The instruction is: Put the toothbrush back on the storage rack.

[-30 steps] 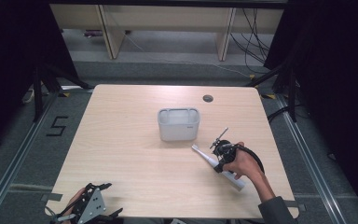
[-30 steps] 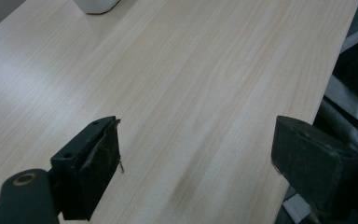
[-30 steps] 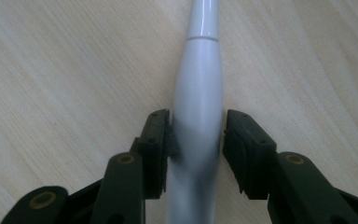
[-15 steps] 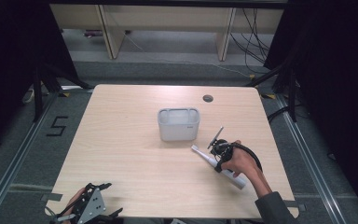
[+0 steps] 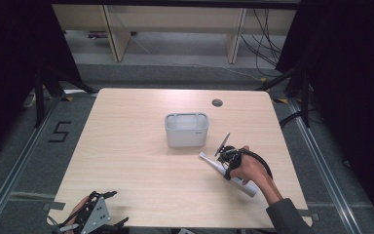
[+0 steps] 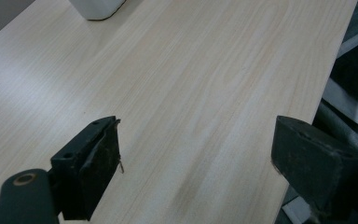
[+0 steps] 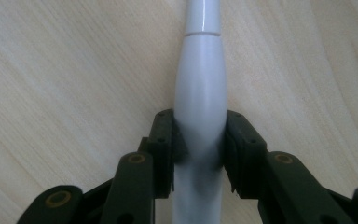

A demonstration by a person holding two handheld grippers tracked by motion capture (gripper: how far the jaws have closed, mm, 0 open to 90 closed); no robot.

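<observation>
White handle [image 7: 200, 88] clamped between the right gripper's [image 7: 199, 149] jaws.

Right hand-held gripper [image 7: 199, 149] clamped — left [image 6: 196, 158] agape.

High view: fixed above the near edge, facing forward and down; takes in the whole desk [image 5: 141, 146] and the floor beyond. Left gripper view: low over the near corner, looking up the boards toward the white bin [image 6: 98, 7] (same bin [image 5: 187, 129] sits mid-desk from above). Right gripper view: very close, straight down onto the white handle [image 7: 200, 93].
</observation>
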